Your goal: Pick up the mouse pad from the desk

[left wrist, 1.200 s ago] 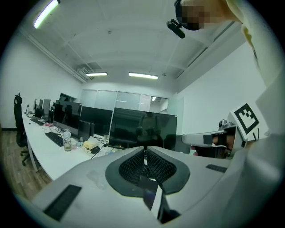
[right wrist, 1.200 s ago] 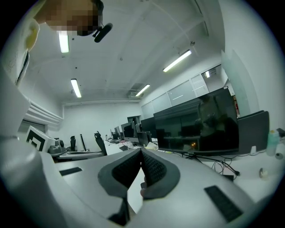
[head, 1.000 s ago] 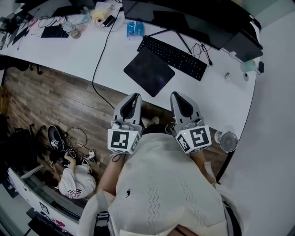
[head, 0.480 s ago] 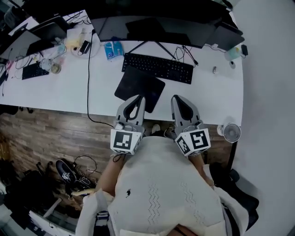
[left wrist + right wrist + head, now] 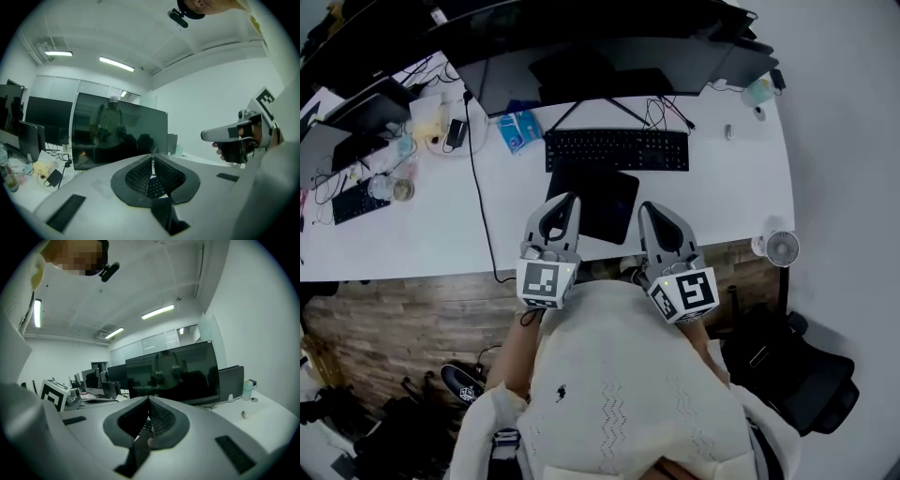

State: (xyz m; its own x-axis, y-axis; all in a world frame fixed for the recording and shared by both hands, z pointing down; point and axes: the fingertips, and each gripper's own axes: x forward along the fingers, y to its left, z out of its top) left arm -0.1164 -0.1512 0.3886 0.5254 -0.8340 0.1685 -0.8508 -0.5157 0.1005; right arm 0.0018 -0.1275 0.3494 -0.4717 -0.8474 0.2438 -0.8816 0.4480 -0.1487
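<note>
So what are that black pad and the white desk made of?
Mouse pad: probably fabric over rubber. It looks matte black, thin and flat, with no glare. Desk: likely laminate board, with a smooth, even white top and a faint sheen. Looks alone can't confirm either.

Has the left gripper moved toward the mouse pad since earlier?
Yes: the left gripper has come forward to the left edge of the mouse pad.

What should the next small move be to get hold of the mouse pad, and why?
Probably open the left tool. Its jaws are shut, like those of the right tool, and in the head view its tip overlaps the near left side of the mouse pad, which lies flat by the front edge of the desk. Shut jaws cannot pinch that edge.
</note>
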